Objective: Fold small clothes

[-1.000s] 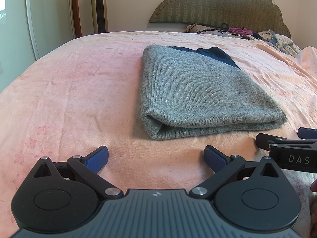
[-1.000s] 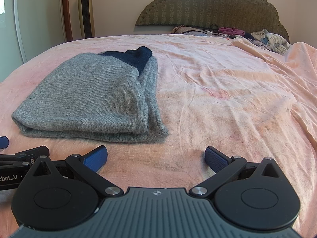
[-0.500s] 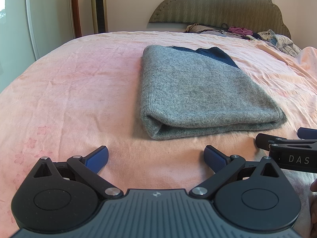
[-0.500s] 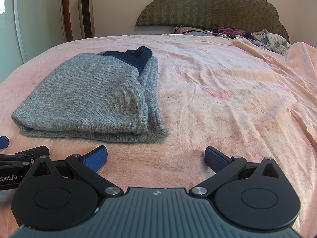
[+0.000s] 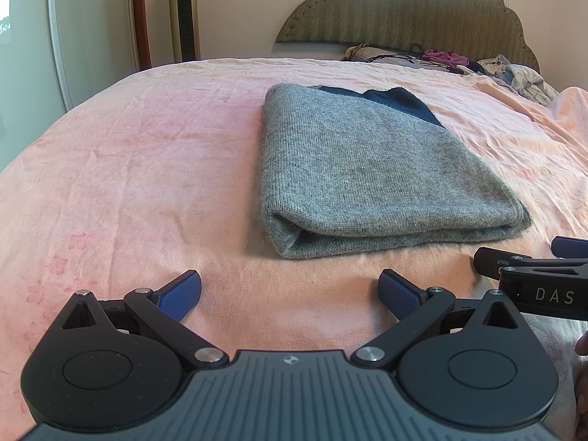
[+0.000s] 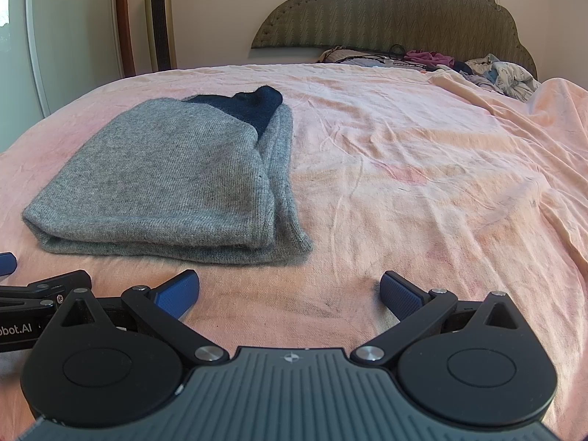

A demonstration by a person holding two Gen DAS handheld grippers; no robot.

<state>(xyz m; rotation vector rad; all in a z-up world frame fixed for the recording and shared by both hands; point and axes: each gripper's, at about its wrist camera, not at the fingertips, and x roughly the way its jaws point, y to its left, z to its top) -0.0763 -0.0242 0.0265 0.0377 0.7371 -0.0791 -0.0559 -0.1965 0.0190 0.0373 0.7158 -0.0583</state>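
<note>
Grey sweater (image 5: 371,172), folded, lies mid-frame on the pink bed (image 5: 128,169). Left gripper (image 5: 290,290) and right gripper (image 6: 290,290) sit lower centre, fingers spread, holding nothing. Right view alone shows the stepped layers at the sweater's right edge; left view shows the rolled fold.

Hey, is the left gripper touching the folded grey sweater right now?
Apart. The left wrist view shows the left gripper open, with a strip of bare pink bedsheet between its fingertips and the near edge of the grey sweater.
</note>
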